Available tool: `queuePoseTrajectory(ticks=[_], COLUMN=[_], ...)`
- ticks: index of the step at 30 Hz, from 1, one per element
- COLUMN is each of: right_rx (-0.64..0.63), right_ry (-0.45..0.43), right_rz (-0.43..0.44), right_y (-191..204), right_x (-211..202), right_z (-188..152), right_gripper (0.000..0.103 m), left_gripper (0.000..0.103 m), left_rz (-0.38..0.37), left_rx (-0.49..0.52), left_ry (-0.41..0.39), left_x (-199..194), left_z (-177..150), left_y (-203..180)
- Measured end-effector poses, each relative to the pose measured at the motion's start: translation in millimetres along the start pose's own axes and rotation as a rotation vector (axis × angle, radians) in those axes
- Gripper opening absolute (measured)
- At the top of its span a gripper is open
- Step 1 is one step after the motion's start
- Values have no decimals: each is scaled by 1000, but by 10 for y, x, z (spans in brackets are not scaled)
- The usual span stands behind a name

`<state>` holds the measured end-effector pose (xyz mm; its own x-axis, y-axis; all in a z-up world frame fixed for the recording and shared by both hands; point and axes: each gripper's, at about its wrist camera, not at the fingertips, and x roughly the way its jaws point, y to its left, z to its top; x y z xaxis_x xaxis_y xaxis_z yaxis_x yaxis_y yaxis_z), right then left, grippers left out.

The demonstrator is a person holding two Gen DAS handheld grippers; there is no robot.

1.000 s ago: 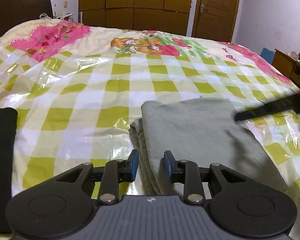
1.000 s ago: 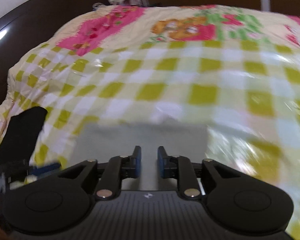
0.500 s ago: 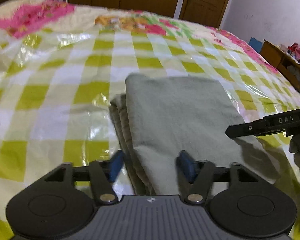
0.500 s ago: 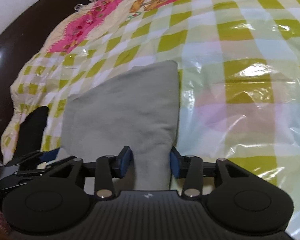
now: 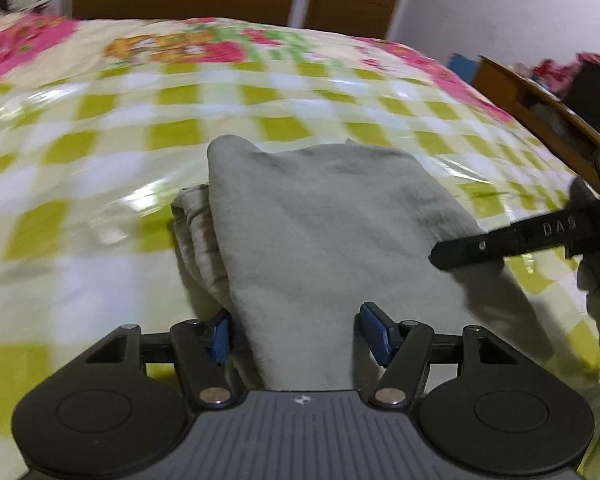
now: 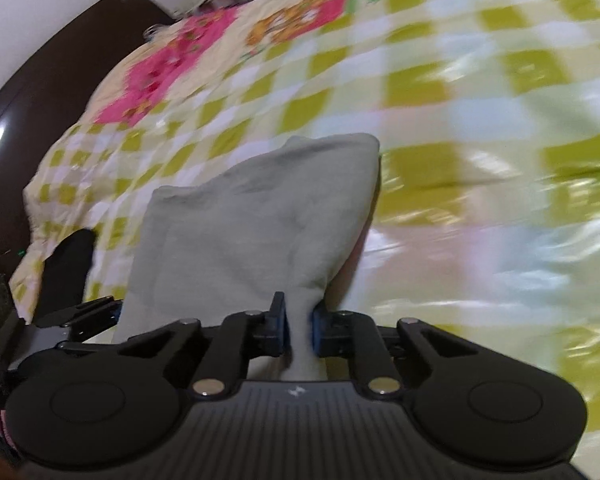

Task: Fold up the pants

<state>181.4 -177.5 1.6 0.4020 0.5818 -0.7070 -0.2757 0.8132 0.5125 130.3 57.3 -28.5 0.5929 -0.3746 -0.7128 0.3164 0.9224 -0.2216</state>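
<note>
Two grippers work the grey folded pants (image 5: 320, 216) on the bed (image 5: 100, 128): right gripper (image 6: 298, 330) pinches a corner (fabric bunched), left gripper (image 5: 300, 334) spread wide around them.

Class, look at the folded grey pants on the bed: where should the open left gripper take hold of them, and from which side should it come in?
Grip the near-left edge of the pants, where the stacked folds show. Bring the left gripper in low from the near side: its fingers are wide open around that end, so closing there would likely catch all layers. The right gripper is shut on the other near corner.
</note>
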Motion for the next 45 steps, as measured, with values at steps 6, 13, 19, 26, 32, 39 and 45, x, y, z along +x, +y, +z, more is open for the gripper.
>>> queuePoseTrajectory(ticks=[6, 13, 19, 26, 32, 39, 45], right_rx=[24, -99, -194, -218, -200, -227, -194], right_ry=[-44, -193, -140, -99, -124, -123, -104], right_rz=[-164, -243, -195, -210, -213, -233, -231], right_y=[-399, -123, 77, 64, 181, 387, 424], right_x=[-283, -540, -16, 194, -94, -282, -281], right_z=[172, 129, 269, 159, 10, -319, -502], right_gripper=[22, 23, 22, 22, 23, 22, 23], left_gripper=[74, 73, 73, 76, 75, 75, 75], left_rz=[-12, 135, 212, 257, 252, 257, 245], left_rx=[53, 130, 129, 74, 67, 67, 55], left_ry=[-15, -153, -134, -63, -74, -67, -40], left_x=[173, -125, 258, 480, 234, -33, -81], left_z=[194, 431, 663, 558, 478, 295, 152], left_y=[-278, -365, -371, -265, -399, -484, -520])
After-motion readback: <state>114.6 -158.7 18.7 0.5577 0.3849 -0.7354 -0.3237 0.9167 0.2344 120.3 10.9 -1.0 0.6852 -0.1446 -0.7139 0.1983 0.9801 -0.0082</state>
